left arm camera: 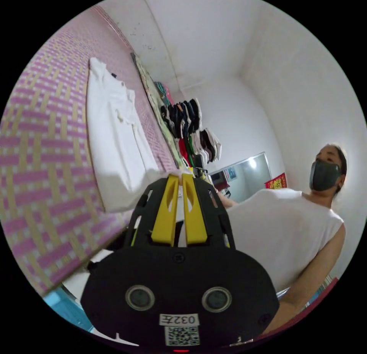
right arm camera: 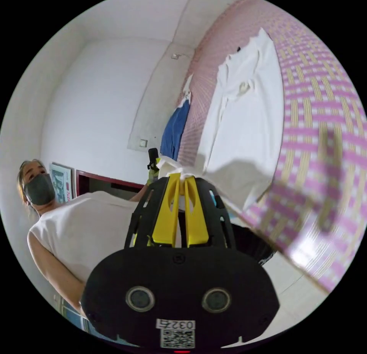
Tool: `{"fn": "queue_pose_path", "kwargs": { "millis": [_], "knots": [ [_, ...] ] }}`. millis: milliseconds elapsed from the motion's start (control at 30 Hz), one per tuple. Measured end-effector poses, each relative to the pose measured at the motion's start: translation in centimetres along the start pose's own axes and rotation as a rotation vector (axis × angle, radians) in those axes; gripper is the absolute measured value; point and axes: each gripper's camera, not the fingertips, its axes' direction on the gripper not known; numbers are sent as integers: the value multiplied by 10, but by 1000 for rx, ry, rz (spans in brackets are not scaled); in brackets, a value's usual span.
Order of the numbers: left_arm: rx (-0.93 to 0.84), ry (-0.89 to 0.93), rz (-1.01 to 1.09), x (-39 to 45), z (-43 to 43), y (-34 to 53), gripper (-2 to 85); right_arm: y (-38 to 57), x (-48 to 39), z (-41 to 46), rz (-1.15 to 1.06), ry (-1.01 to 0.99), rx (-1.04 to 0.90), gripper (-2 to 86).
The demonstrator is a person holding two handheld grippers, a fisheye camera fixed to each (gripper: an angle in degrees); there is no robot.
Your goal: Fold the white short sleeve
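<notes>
Nearby, hanging clothes beyond mat

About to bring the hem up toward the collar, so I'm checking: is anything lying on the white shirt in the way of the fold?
Nothing visible does. The white shirt lies flat on the woven mat, its surface bare. Both the left tool and the right tool pinch its near edge.
</notes>
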Motion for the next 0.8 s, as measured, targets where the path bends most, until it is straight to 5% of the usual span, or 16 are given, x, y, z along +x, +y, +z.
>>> {"fn": "queue_pose_path", "kwargs": {
  "millis": [167,467,667,800],
  "knots": [
    [15,-166,-68,-43,10,-108,-15,-97,21,-35,-55,47,79,-8],
    [-21,-202,-208,-94,31,-165,-7,-149,89,-50,75,-31,92,6],
    [264,-224,-303,-104,11,-158,31,-152,117,-57,123,-65,205,65],
    [295,-300,-343,-97,10,-135,28,-147,113,-62,126,25,213,64]
  ]
}}
